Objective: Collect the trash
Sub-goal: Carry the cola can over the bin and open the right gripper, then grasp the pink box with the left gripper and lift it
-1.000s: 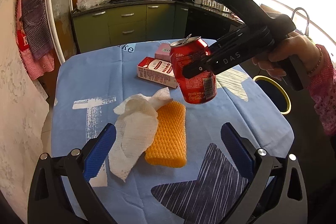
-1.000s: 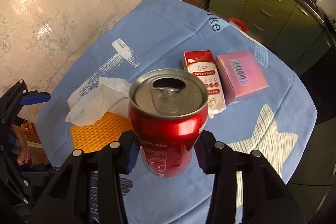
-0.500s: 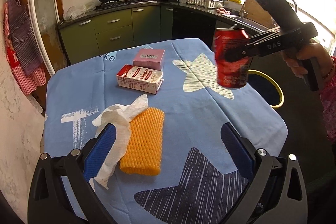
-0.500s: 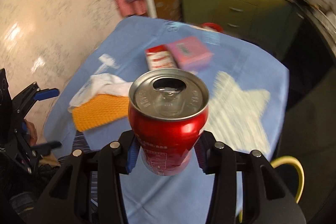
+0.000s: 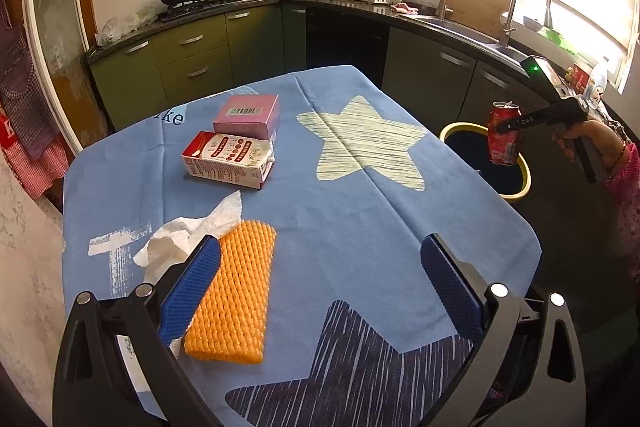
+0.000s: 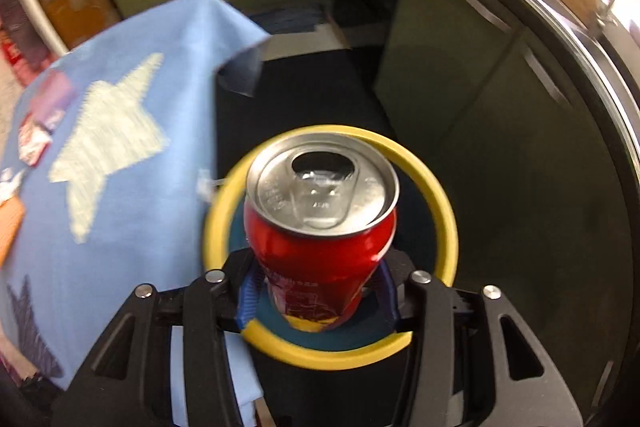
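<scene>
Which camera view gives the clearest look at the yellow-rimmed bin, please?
The left wrist view: the bin stands sharp on the floor beyond the table's edge. In the right wrist view its rim is nearer but blurred, and the can covers much of it.

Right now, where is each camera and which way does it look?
Left wrist: on the left gripper, looking down across the table; its open fingers show, plus the right gripper and hand.
Right wrist: on the right gripper, looking down into the bin; its fingers show, jaws just opening, can between them.
Shared: table, can, bin.
</scene>
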`<state>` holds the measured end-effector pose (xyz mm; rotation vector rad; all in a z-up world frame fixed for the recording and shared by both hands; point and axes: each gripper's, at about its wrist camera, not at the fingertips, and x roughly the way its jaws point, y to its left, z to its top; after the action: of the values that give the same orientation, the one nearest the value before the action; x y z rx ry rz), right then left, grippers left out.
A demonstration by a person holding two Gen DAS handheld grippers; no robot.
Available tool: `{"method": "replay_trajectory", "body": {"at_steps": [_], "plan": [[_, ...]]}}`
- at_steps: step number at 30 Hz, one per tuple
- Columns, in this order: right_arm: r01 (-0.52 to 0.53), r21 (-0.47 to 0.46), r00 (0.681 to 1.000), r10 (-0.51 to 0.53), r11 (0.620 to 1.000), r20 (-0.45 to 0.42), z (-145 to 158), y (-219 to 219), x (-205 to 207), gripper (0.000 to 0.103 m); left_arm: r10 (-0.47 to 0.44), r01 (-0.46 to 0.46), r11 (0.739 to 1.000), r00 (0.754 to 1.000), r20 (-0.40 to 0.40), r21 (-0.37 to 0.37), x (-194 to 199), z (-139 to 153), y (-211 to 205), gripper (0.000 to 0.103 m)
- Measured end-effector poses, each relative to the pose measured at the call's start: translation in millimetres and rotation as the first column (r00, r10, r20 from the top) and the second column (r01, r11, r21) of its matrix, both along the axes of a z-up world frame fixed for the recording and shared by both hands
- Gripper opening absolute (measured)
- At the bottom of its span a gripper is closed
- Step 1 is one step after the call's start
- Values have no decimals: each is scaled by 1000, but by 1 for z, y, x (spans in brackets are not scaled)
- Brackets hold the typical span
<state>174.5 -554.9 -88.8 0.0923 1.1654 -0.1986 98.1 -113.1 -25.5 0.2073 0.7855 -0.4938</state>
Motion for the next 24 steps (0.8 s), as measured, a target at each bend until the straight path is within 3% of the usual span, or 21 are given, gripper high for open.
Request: {"method": "replay_trajectory", "body": {"at_steps": [3,15,24], "plan": [[-2,39,1000,1,999,25,0,1,-6,55,-2,2,1000,1000,1,8,1,2,-1,98],[-82,39,993,79,996,89,18,30,-27,61,-9,9,1000,999,-38,8,13,12,19,98],[-135,68,987,128,989,98,18,56,-18,62,-77,82,995,994,-84,58,57,26,29,98]]}}
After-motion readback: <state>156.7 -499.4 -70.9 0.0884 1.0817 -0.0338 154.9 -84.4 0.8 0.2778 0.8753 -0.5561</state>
